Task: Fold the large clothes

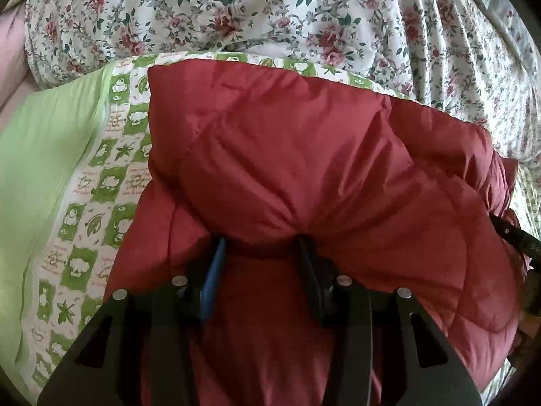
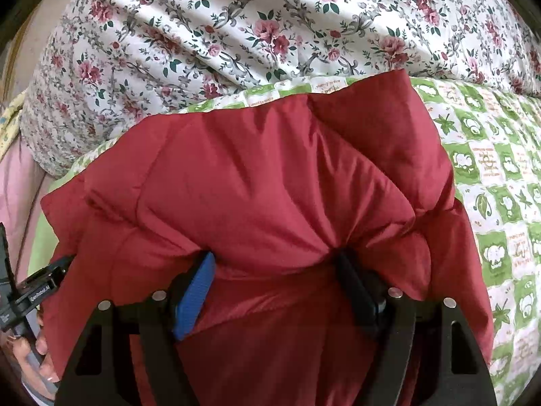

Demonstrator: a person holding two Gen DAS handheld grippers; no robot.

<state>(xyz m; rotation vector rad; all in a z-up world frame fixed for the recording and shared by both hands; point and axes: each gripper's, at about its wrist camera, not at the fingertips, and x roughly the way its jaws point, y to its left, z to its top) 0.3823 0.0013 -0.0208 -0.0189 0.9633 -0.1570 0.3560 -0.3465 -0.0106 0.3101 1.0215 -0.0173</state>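
Left wrist view: left claw (image 1: 260, 247) at lower centre, clamped on thick fold of red padded jacket (image 1: 304, 169). Jacket filled frame centre, lay on green-and-white patterned sheet (image 1: 111, 176); floral quilt (image 1: 236, 10) across top. Right wrist view: right claw (image 2: 277, 264) likewise gripped bunched jacket (image 2: 263, 182) between blue pad (image 2: 194, 297) and black one. Hand (image 2: 33, 355) at lower left edge.
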